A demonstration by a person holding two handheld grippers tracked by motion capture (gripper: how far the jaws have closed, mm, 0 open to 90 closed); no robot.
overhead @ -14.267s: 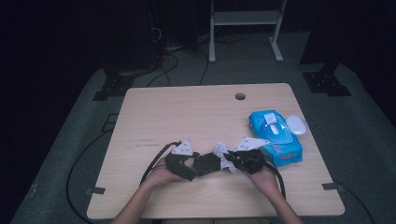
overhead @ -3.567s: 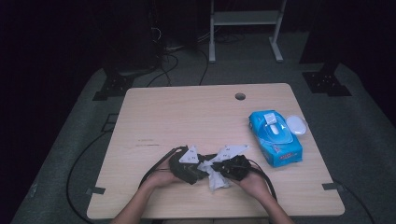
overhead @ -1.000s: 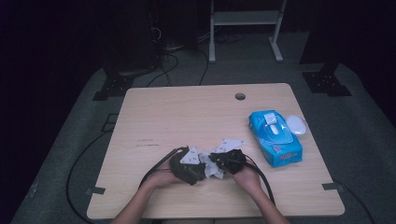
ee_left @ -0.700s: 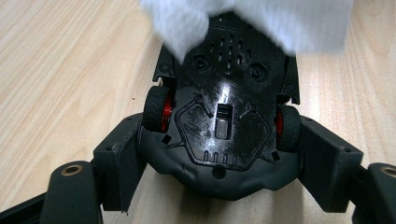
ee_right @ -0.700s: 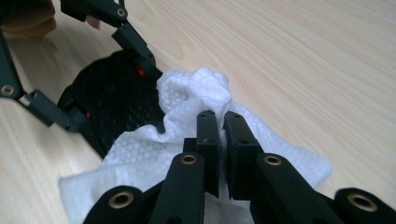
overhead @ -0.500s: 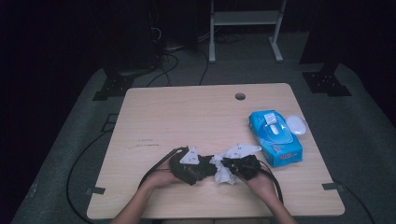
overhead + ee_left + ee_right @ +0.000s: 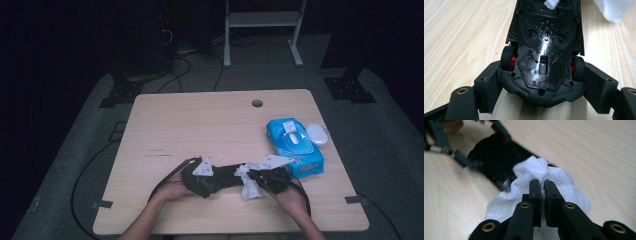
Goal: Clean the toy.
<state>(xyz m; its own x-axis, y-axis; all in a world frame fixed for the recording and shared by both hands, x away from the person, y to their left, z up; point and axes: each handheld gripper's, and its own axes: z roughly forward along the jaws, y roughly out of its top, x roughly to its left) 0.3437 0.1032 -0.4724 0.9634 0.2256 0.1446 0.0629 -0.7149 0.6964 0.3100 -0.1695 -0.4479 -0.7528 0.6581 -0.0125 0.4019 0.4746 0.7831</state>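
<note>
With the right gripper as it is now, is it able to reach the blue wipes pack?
Probably yes: the wipes pack lies just beyond the right gripper with bare table between, but its jaws are shut on the white wipe.

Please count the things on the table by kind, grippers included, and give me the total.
Black toy car, underside up: 1
White wipe: 1
Blue wipe pack: 1
White lid-like piece beside the pack: 1
Grippers: 2, the left gripper and the right gripper
Total: 6
</note>
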